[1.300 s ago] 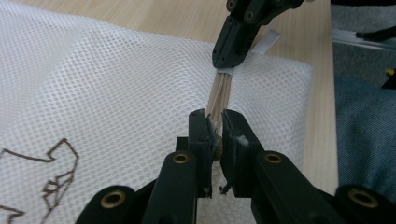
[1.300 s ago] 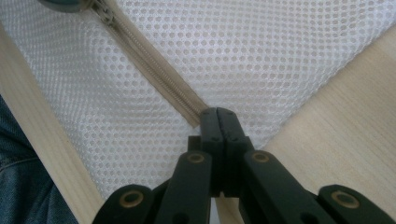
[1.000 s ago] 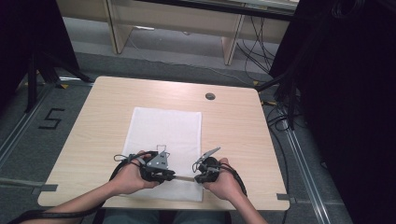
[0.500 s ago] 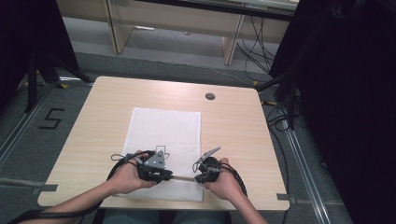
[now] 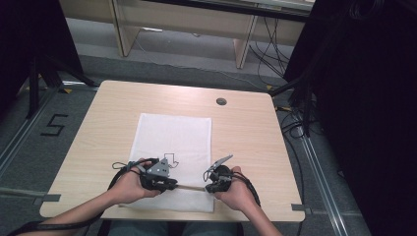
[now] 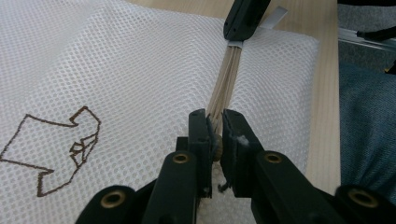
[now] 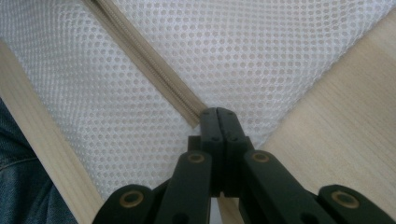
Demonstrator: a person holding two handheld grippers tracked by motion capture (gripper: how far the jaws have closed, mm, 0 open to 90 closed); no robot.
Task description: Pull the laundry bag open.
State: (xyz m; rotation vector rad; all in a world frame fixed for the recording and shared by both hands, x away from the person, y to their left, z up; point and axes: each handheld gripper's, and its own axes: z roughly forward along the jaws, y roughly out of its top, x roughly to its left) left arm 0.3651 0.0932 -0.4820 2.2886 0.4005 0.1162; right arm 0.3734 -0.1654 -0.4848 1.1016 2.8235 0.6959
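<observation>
A white mesh bag [image 5: 172,137] lies flat on the wooden table [image 5: 246,132], and a beige zipper [image 5: 190,187] runs along its near edge. My left gripper [image 5: 169,184] is shut on the brass zipper pull [image 6: 216,148], its jaws [image 6: 214,116] astride the zipper [image 6: 227,77]. My right gripper [image 5: 209,187] is shut on the zipper's end at the bag's right corner. Its closed tips [image 7: 217,112] sit where the zipper [image 7: 144,60] stops. The left gripper view has the right gripper's jaws [image 6: 243,21] at its top. A brown outline logo [image 6: 60,147] is stitched on the mesh.
The table has a round cable hole [image 5: 221,102] at its back right. Bare wood [image 7: 336,126] lies right of the bag. The person's legs in blue trousers [image 6: 366,130] are just past the near table edge. Desks and cables stand beyond the table.
</observation>
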